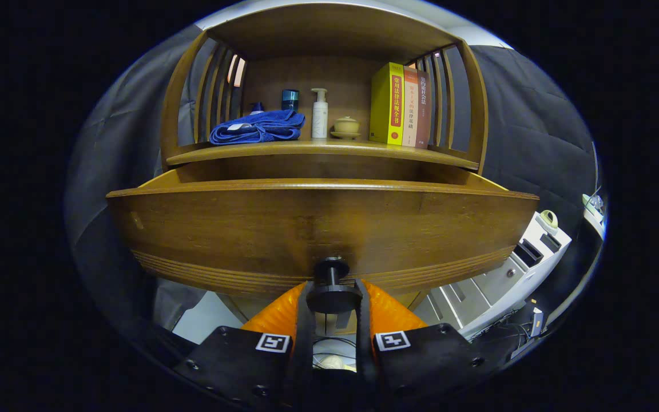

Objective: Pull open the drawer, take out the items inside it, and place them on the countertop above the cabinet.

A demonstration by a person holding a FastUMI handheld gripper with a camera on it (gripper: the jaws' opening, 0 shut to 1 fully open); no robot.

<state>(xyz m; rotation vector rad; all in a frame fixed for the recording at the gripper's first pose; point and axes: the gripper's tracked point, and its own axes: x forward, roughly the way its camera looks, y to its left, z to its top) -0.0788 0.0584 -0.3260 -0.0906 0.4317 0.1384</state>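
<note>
a wooden cabinet stands ahead of the camera, with its wide brown wooden drawer pulled out toward the viewer. the drawer's inside is hidden behind its tall front panel, so any items in it cannot be seen. a round dark knob juts from the lower middle of the drawer front, and the gripper has its two fingers clenched on that knob, one pressing on each side. above the drawer, on the cabinet's countertop, a folded blue towel lies near the left edge. a small dark blue jar stands behind it, by the back wall. a white pump bottle and a small pale lidded cup on a saucer sit near the middle. a yellow book and two reddish-brown books stand upright at the right edge.
</note>
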